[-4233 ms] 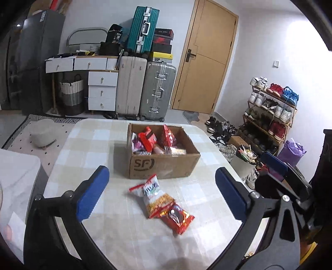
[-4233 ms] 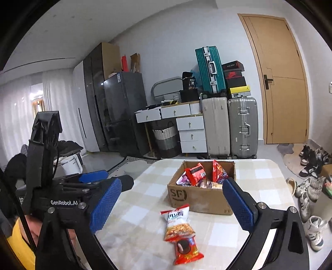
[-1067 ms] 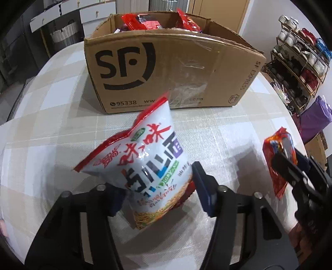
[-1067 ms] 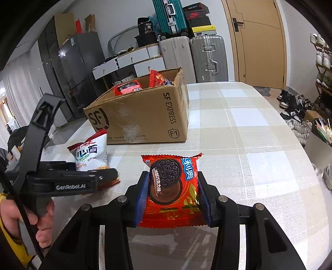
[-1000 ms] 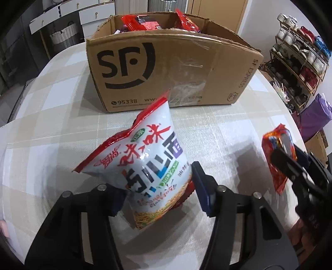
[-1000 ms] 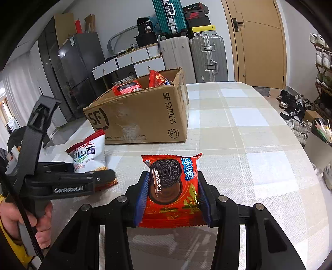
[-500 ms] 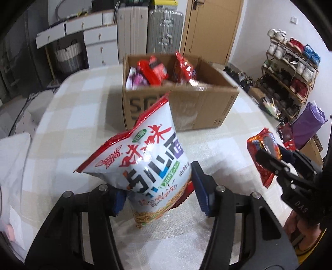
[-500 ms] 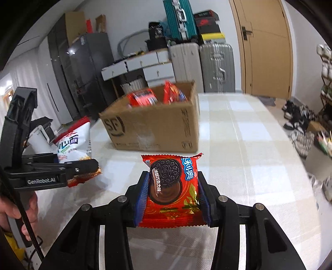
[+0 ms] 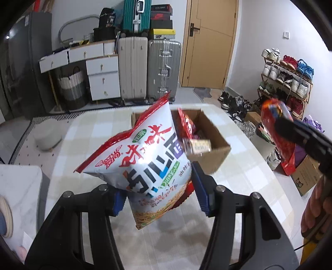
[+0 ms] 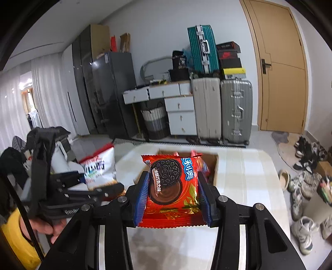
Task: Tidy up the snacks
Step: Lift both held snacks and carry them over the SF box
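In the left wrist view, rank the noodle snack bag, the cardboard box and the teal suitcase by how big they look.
1. Noodle snack bag, largest, though it sits right at the camera.
2. Cardboard box, partly hidden behind the bag.
3. Teal suitcase, smallest, being far off.

Cardboard box (image 10: 214, 166) blurred, mostly hidden behind cookie packet (image 10: 172, 187).

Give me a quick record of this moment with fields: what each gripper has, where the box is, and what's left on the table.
left gripper: jaws shut on the white noodle snack bag, lifted off the table
right gripper: jaws shut on the red Oreo packet, also lifted
cardboard box: open, on the checked table, already holding snacks
loose snacks on table: none visible
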`<state>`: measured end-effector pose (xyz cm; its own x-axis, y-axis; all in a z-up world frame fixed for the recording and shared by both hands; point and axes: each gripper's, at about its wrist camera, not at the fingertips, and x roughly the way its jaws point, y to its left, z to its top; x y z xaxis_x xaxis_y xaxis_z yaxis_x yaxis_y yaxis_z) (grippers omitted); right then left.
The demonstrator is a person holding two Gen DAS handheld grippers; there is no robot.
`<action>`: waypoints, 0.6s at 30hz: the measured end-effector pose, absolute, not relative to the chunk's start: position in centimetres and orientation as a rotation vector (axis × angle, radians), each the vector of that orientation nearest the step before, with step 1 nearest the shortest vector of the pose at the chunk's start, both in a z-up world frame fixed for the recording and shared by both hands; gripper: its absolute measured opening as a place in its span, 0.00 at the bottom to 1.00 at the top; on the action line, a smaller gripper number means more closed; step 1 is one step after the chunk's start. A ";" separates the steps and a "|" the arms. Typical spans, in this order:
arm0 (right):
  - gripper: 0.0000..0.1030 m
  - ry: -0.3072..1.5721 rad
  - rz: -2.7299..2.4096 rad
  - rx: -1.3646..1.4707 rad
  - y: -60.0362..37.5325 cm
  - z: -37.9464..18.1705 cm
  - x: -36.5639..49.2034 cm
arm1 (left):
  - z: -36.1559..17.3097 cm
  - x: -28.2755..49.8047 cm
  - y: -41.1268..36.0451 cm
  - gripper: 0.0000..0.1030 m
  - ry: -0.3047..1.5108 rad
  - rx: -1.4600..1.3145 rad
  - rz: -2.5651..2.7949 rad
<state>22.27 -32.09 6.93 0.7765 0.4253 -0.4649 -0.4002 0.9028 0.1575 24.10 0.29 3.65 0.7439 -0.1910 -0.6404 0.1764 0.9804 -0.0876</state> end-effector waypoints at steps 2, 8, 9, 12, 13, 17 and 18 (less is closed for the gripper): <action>0.43 0.505 0.459 0.056 -31.8 8.4 23.4 | 5.3 24.7 0.5 0.52 0.688 -0.016 -0.205; 0.43 0.509 0.491 0.084 -31.2 11.1 27.3 | 9.0 26.8 -0.4 0.52 0.659 0.003 -0.222; 0.43 0.511 0.494 0.091 -31.1 11.5 28.0 | 9.5 27.3 -0.5 0.52 0.658 0.011 -0.226; 0.43 0.512 0.498 0.101 -30.8 12.3 29.7 | 10.6 29.1 -0.9 0.52 0.657 0.022 -0.237; 0.43 0.510 0.496 0.100 -30.7 12.4 30.1 | 10.9 29.8 -1.2 0.52 0.659 0.027 -0.240; 0.43 0.512 0.492 0.103 -30.4 12.7 32.3 | 11.4 32.7 -2.1 0.52 0.670 0.034 -0.254; 0.43 0.515 0.492 0.102 -30.3 12.6 32.8 | 11.4 34.0 -2.1 0.52 0.674 0.033 -0.254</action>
